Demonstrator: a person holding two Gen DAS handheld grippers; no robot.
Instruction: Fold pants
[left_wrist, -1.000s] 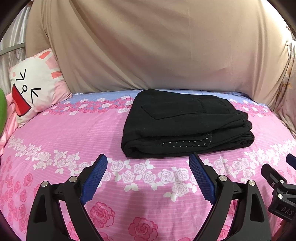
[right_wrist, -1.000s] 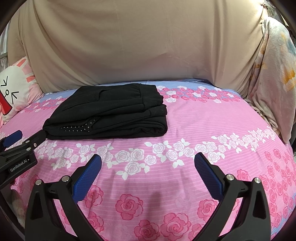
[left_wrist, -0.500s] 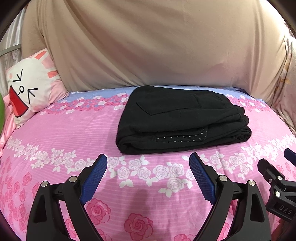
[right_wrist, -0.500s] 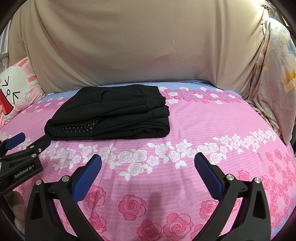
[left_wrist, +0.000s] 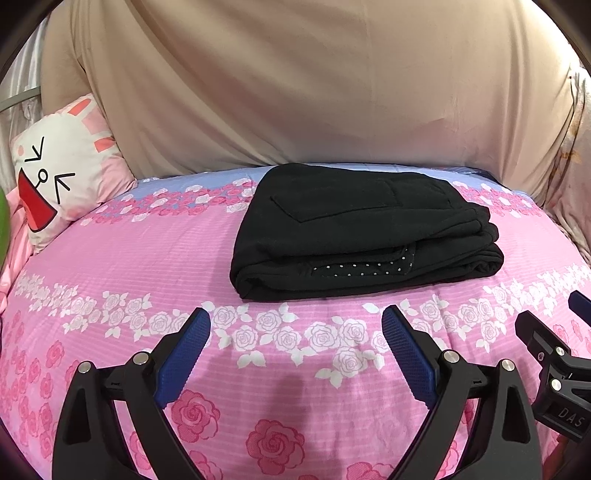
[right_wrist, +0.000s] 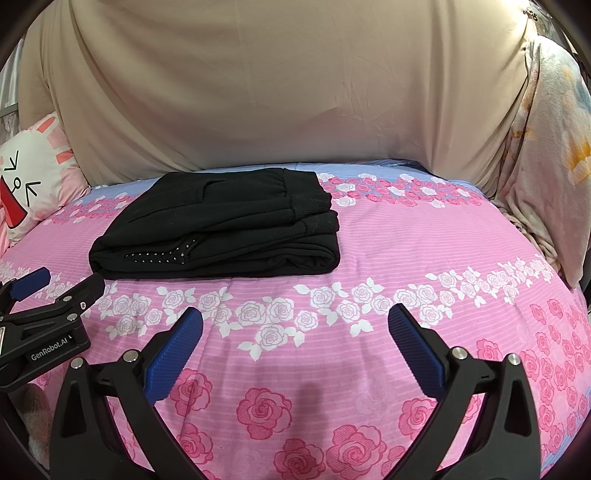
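Your folded black fabric pants (left_wrist: 364, 229) lie in a compact, layered rectangle on the pink rose-printed bed sheet (left_wrist: 147, 258), toward the far edge of the bed and just short of the beige draped cloth (left_wrist: 295, 92) that backs it. A strip of white-dotted fabric peeks from the near edge of the stack, and the thicker rolled hems sit at its right end.

Your left claw (left_wrist: 295, 347) hovers above the near edge of the bed with its blue ribbed pads (left_wrist: 184, 354) spread wide and nothing between them. Your right claw (right_wrist: 295, 347) hangs beside it, equally wide and empty, well apart from the pants. Each claw shows at the margin of the other's view. A white rabbit-face cushion (left_wrist: 62, 170) leans at the far left corner of the bed, and a pale flowered blanket (right_wrist: 554, 147) hangs at the right edge.

By the look of the bundle, the folding appears essentially finished, and the step in hand seems to be leaving the stack alone. To do that well, keep both claws high enough that the pads do not drag the sheet, since a tugged sheet would likely shift the layers. If you judge the right end too bulky, press down flat on top instead of pinching one layer, because a pinch there could pull the fold open. Avoid hooking the dotted strip at the near edge.
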